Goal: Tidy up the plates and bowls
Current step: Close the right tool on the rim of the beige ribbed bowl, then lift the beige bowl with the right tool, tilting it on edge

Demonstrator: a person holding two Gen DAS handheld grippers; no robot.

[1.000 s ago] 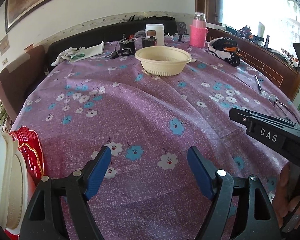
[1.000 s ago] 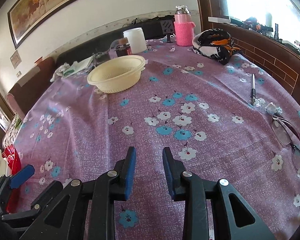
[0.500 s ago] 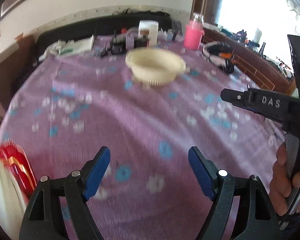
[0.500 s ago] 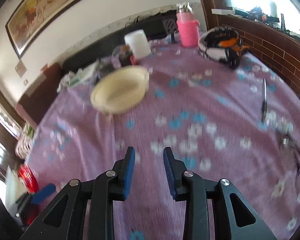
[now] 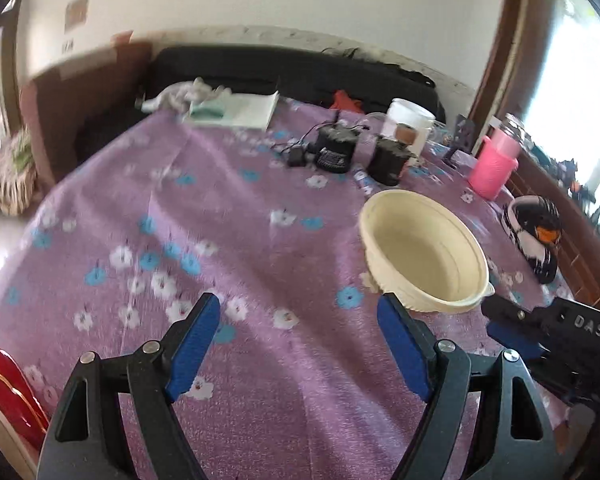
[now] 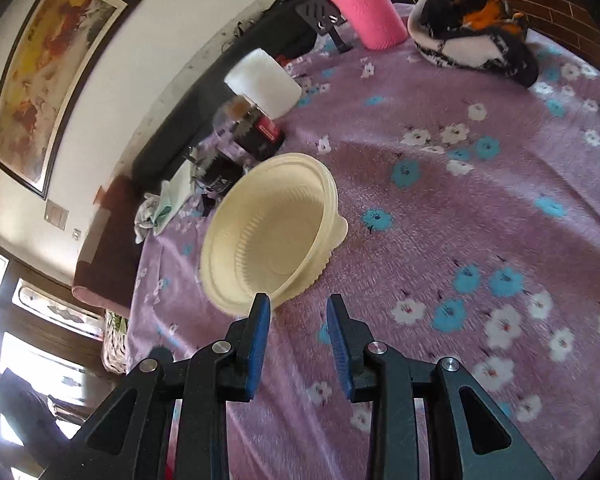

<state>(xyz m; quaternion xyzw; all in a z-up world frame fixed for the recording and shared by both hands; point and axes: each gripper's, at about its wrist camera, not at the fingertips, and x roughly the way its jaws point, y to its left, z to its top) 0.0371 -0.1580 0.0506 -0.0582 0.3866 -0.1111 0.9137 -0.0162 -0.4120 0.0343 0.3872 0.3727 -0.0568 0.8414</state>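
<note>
**Both grippers close in on the cream bowl**

Left wrist view: a second ago the cream bowl [image 5: 422, 254] sat far up the purple flowered tablecloth [image 5: 228, 248], well ahead of the blue pads. Now it fills the right half of the view, its near rim just beyond the right-hand pad. The left gripper [image 5: 300, 344] is spread wide with nothing between its pads, exactly as it was a second ago. Beyond the bowl stand the dark jars [image 5: 390, 156] and the white container [image 5: 410, 124], with the pink cup [image 5: 494, 168] beyond and to its right. Well to the bowl's left, at the frame's bottom corner, a red plate [image 5: 8, 380] leans against something pale; I cannot tell what that is. The right gripper's black body pokes in just right of the bowl.

Right wrist view: the bowl [image 6: 274, 232] was far off before; now its near rim touches the picture edge of the left-hand pad. The right gripper [image 6: 296, 340] has a narrow gap between its pads, unchanged, and grips nothing. The black-and-orange cloth bundle [image 6: 474, 28] lies well beyond the bowl, to its right.

Judgement: the approach is nearly done; a rim grasp on the bowl looks next, probably by the right gripper.
</note>
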